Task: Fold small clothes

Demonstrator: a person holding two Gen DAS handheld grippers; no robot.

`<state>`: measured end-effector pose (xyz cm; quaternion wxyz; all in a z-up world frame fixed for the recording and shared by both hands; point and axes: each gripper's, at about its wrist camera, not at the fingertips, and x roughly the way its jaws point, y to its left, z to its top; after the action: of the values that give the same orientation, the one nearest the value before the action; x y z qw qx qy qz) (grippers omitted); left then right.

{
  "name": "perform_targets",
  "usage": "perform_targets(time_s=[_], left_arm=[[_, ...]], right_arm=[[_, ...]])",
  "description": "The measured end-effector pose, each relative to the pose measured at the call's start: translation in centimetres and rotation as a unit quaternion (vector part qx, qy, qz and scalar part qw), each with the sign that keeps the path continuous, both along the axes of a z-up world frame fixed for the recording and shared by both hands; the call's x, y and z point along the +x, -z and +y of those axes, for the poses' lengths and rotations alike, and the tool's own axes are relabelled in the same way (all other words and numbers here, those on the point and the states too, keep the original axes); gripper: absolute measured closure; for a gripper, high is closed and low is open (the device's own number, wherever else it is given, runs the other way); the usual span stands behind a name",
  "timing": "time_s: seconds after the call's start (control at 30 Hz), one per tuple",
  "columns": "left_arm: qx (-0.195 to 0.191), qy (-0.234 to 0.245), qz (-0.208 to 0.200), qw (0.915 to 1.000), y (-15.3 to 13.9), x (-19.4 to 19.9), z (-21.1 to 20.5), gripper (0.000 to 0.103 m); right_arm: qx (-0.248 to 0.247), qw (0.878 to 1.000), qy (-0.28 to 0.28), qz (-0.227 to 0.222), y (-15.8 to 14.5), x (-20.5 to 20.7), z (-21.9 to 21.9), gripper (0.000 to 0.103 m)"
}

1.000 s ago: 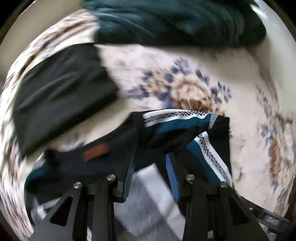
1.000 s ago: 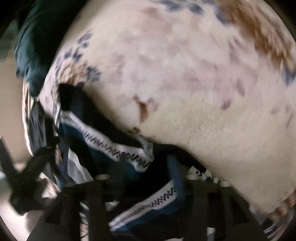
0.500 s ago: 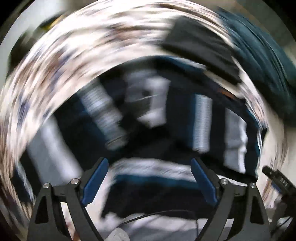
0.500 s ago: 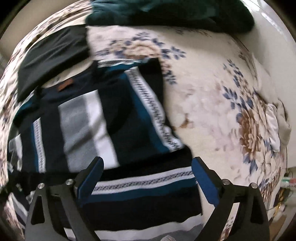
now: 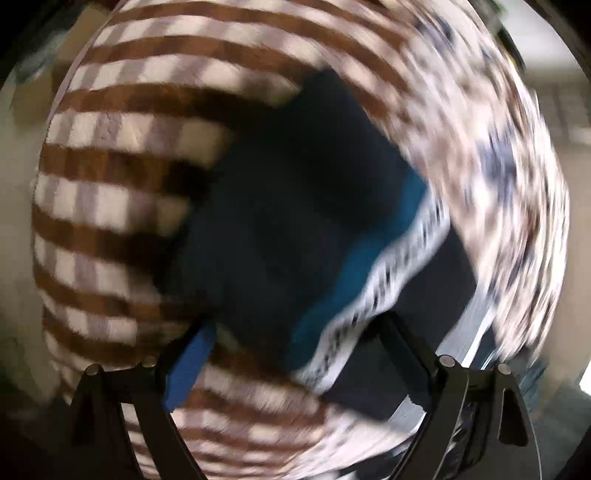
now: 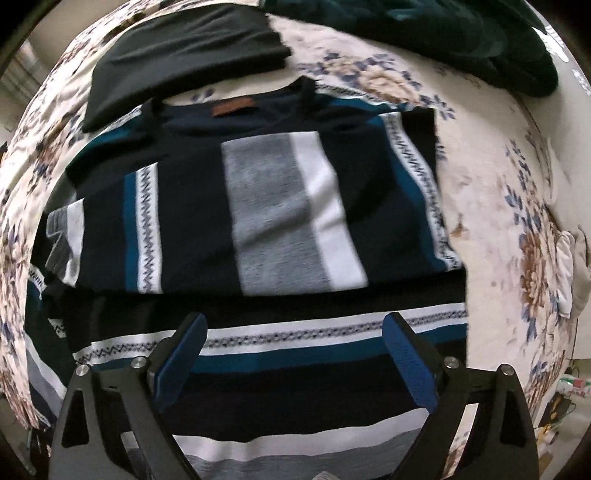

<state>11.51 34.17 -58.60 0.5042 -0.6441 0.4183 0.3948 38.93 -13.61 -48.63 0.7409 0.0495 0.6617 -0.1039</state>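
A navy sweater (image 6: 280,206) with teal, white and grey bands lies flat on the floral bed cover (image 6: 491,177), one side folded across its body. My right gripper (image 6: 293,350) points straight down over its lower part, open, with nothing pinched. The left wrist view is blurred. It shows a dark part of the sweater (image 5: 295,221) with a teal and white patterned band. My left gripper (image 5: 295,354) hangs over that part. Its jaws stand wide and are closing slightly, with cloth lying between the fingers but not pressed.
A folded black garment (image 6: 184,55) lies just beyond the sweater's collar, and a dark green garment (image 6: 424,33) lies at the far edge. A small white cloth (image 6: 569,266) sits at the right. A brown and white checked cloth (image 5: 122,166) borders the sweater in the left wrist view.
Both grippers let go of the sweater and opened wide. The left one swung and rolled round to the sweater's side by the checked cloth. The right one drew back above the folded sweater.
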Motion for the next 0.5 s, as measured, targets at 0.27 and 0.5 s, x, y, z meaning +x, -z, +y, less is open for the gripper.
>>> perform_targets(time_s=[0.27, 0.5], left_arm=[[0.096, -0.047, -0.021, 0.9940, -2.9, -0.7, 2.3, 0.098], [0.146, -0.018, -0.038, 0.9884, -4.2, -1.5, 5.0, 0.098]], right_arm=[[0.015, 1.000, 0.013, 0.004, 0.0, -0.1, 1.9, 0.006], [0.017, 1.000, 0.014, 0.001, 0.2, 0.1, 2.2, 0.006]])
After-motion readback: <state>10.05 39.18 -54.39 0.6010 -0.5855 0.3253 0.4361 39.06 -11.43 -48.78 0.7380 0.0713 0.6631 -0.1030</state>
